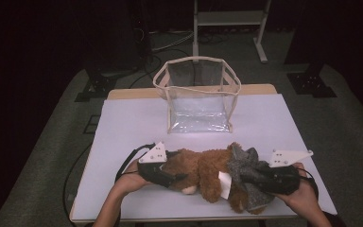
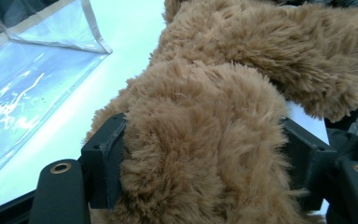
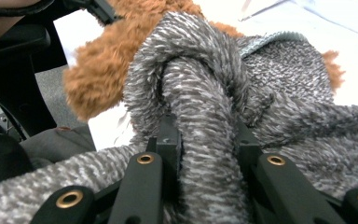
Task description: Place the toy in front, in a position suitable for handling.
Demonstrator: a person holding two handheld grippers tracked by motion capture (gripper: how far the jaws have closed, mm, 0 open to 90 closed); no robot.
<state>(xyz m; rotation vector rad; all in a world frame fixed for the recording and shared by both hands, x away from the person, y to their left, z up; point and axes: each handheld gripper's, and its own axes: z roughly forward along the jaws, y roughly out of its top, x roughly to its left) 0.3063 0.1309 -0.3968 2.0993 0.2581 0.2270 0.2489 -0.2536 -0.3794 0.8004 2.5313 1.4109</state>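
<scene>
The brown plush toy (image 1: pixel 203 172) lies along the near edge of the white table (image 1: pixel 132 123), and both hands are on it, one at each end. My guess: it's headed for the clear bag (image 1: pixel 198 97) standing open at the far middle of the table. To do that well, lift both ends together so the body doesn't sag, and come in over the bag's soft rim rather than against it, since that rim looks easy to fold.

The left gripper (image 1: pixel 163 171) has its jaws spread wide around a thick brown limb (image 2: pixel 200 154), fur bulging between them. The right gripper (image 1: pixel 274 179) is pinched much narrower on a fold of the toy's grey knitted scarf (image 3: pixel 205 140), squeezing it tight.
</scene>
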